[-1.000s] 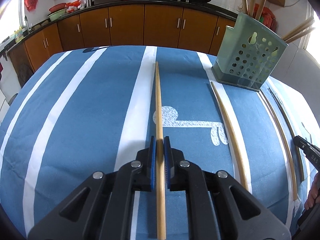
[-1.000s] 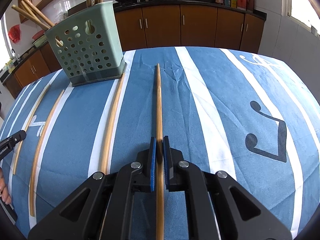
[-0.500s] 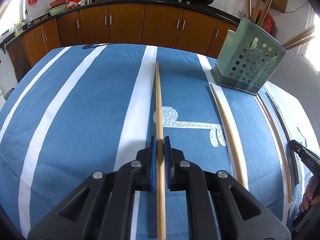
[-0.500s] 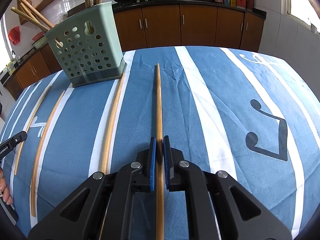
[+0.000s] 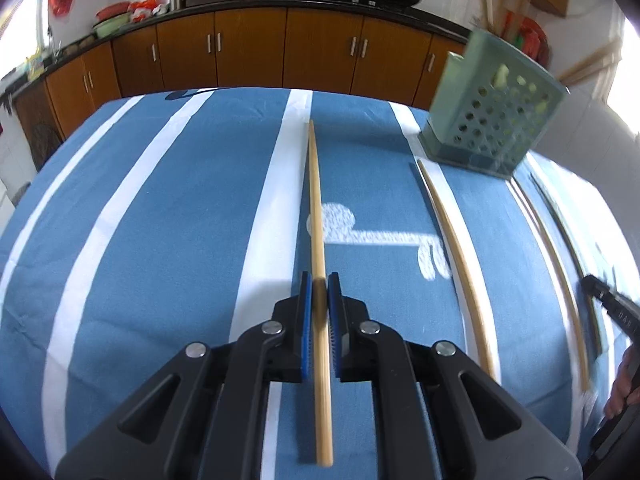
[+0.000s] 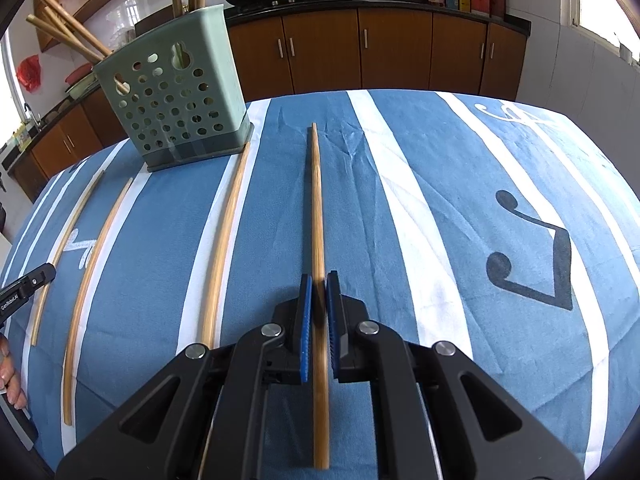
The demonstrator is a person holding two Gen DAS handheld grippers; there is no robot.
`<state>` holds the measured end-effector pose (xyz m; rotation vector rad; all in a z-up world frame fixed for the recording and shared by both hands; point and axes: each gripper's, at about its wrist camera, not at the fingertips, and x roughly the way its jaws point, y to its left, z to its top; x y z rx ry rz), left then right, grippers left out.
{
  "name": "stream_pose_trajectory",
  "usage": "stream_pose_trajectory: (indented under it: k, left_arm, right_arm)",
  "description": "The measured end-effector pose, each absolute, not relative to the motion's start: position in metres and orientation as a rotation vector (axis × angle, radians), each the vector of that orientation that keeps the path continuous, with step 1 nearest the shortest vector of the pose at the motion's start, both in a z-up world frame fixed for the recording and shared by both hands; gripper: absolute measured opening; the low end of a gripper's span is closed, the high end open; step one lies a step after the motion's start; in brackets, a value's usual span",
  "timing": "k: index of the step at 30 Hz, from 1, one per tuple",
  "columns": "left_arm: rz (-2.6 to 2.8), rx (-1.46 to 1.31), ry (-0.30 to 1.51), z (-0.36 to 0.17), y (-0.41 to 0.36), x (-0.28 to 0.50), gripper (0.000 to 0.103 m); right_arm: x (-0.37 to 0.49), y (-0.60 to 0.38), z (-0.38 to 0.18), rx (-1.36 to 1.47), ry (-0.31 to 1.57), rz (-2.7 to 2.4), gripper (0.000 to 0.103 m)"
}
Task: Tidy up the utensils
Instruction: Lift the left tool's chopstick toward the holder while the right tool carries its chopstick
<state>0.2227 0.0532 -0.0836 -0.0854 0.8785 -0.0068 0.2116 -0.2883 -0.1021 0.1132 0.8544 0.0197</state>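
Observation:
My left gripper (image 5: 319,280) is shut on a long bamboo chopstick (image 5: 316,200) that points straight ahead, held just above the blue striped cloth. My right gripper (image 6: 319,278) is shut on another bamboo chopstick (image 6: 316,200), also pointing ahead and casting a thin shadow on the cloth. A green perforated utensil holder (image 5: 492,120) stands at the far right in the left wrist view and at the far left in the right wrist view (image 6: 176,108), with several chopsticks standing in it. Loose chopsticks (image 6: 224,240) lie on the cloth between the two grippers.
The table wears a blue cloth with white stripes (image 6: 440,240). Brown kitchen cabinets (image 5: 248,52) run behind it, with woks on the counter. The other gripper's tip shows at the frame edge in the left wrist view (image 5: 608,300) and in the right wrist view (image 6: 28,284).
The left wrist view has shifted and blurred a little; the holder now sits further right and lower in it. The right gripper has barely moved. Both grips are unchanged.

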Motion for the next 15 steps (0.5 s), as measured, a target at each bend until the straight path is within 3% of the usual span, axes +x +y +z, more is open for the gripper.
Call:
stream_pose_trajectory:
  k: [15]
  left_arm:
    - [-0.016,-0.092,0.904,-0.077,0.058,0.196,0.008]
  right_arm:
    - [0.197,-0.295,-0.085,0.12,0.818,0.01,0.008]
